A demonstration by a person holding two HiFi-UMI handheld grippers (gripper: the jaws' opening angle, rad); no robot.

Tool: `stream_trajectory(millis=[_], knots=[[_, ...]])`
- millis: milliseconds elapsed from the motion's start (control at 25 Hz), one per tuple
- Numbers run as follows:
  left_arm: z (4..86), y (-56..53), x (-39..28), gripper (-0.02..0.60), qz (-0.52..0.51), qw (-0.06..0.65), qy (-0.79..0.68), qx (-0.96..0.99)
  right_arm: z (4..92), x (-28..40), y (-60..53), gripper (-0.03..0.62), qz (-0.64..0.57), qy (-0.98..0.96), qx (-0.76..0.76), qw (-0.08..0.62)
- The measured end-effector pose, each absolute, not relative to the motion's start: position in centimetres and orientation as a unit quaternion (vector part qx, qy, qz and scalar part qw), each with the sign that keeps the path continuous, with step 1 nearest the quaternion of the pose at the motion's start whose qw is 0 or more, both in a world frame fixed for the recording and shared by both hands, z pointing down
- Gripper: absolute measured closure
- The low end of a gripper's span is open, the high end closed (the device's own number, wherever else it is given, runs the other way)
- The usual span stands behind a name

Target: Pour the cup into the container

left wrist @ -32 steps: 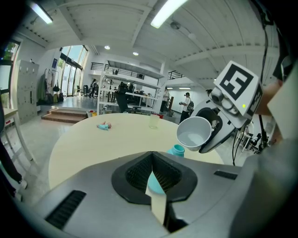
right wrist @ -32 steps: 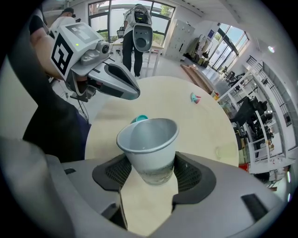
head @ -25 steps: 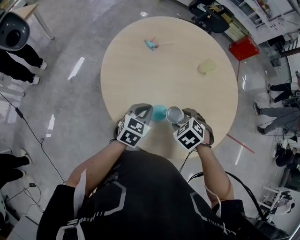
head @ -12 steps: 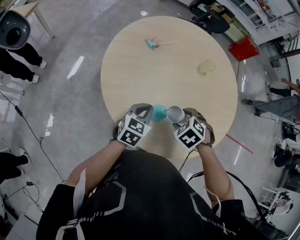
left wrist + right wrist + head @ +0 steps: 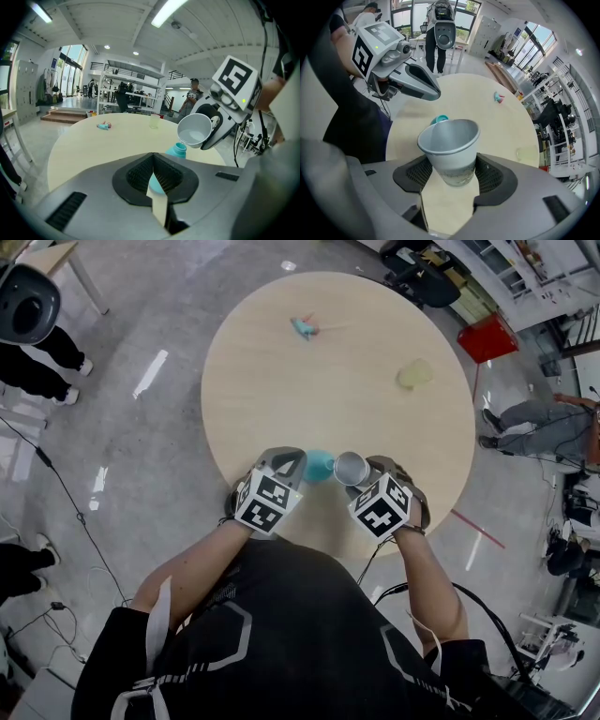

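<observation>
The teal container is pinched by its body between the jaws of the left gripper, and its open neck stands just beyond them, above the near edge of the round surface. The cup is clamped low on its wall between the jaws of the right gripper. It is held tilted, with its rim just above and beside the container's neck, and what looks like liquid is seen inside it. The pour is judged to be at its start. A spill could be caused if the rim is not centred over the narrow neck, or if the cup is tipped too fast. The thin cup wall could also be crushed if the jaws are squeezed harder.
</observation>
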State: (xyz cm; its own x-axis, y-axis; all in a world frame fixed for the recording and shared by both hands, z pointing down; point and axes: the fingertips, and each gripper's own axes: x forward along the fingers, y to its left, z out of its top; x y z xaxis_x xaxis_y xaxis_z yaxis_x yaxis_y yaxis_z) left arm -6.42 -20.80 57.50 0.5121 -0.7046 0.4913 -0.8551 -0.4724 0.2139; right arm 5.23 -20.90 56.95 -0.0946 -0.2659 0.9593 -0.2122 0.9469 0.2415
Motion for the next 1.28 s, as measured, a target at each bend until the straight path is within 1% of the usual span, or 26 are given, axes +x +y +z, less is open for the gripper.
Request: stream_trajectory(millis=[1000,1280], knots=[[57.92,-21.2,-6.72,0.58,0.174,0.22,-0.459,0.843,57.43,5.07,-21.11,0.307,-0.029,-0.731,0.155,0.664],[57.87,-21.41,-6.69,0.58,0.178,0.218,-0.459,0.843,57.63,4.98,-21.24,0.307,-0.01,-0.747,0.169,0.642]])
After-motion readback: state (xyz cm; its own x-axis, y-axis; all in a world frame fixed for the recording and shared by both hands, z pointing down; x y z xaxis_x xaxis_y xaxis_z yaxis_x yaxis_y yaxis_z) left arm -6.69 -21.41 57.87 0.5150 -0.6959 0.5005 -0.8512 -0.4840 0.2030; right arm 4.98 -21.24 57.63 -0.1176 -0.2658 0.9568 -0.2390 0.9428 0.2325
